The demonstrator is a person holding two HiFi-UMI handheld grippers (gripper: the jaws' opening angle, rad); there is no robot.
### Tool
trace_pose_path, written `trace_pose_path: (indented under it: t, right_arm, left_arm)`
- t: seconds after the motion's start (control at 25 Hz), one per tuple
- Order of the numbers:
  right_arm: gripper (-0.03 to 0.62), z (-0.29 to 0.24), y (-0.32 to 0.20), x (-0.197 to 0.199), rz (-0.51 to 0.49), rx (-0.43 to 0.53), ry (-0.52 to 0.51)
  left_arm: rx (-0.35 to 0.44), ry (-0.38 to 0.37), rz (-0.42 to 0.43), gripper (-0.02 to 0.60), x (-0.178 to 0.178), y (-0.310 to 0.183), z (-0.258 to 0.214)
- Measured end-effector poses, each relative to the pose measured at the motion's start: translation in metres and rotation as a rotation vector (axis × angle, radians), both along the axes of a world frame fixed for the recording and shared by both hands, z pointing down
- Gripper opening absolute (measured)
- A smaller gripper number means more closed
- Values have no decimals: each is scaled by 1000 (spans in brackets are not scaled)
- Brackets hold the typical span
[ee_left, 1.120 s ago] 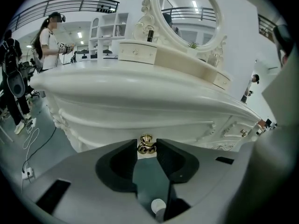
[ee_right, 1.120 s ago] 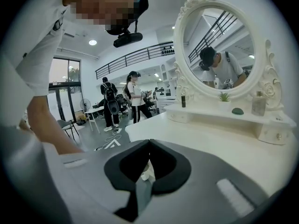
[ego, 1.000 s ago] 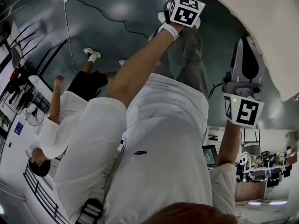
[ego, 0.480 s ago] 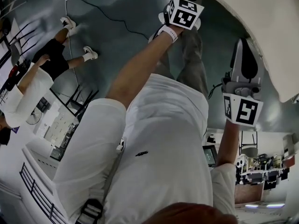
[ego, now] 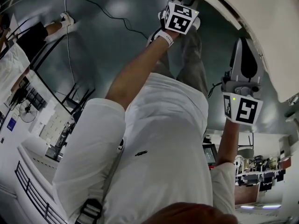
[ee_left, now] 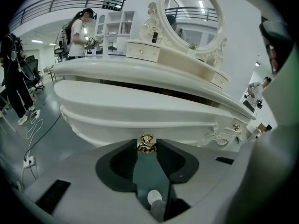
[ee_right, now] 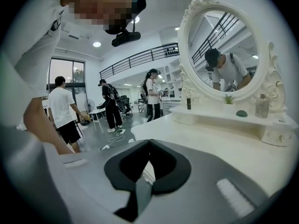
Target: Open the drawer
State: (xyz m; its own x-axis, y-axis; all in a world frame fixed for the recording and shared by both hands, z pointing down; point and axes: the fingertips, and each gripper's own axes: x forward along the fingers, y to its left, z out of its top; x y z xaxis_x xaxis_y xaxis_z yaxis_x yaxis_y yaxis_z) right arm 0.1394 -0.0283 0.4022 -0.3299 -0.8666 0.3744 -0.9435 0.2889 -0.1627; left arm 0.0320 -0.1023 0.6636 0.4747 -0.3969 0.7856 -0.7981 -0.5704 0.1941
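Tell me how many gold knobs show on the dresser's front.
2. One knob sits between the left gripper's jaws; the other knob is far to its right. More may be hidden.

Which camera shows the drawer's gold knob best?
The left gripper view: the gold knob sits centred between the jaw tips of the left gripper. The head view and right gripper view don't show it.

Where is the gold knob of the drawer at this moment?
In the left gripper view the gold knob sits just below centre, on the white drawer front, gripped between the jaws of the left hand-held gripper.
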Motion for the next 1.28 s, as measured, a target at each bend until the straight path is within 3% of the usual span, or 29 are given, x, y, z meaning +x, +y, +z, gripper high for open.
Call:
trace_pose_path:
  t: [1.28]
  right_arm:
    - [11,-1,-11,-54,-136,1,-24]
  left_arm:
    - [-79,-4,8,132,-77,90,6]
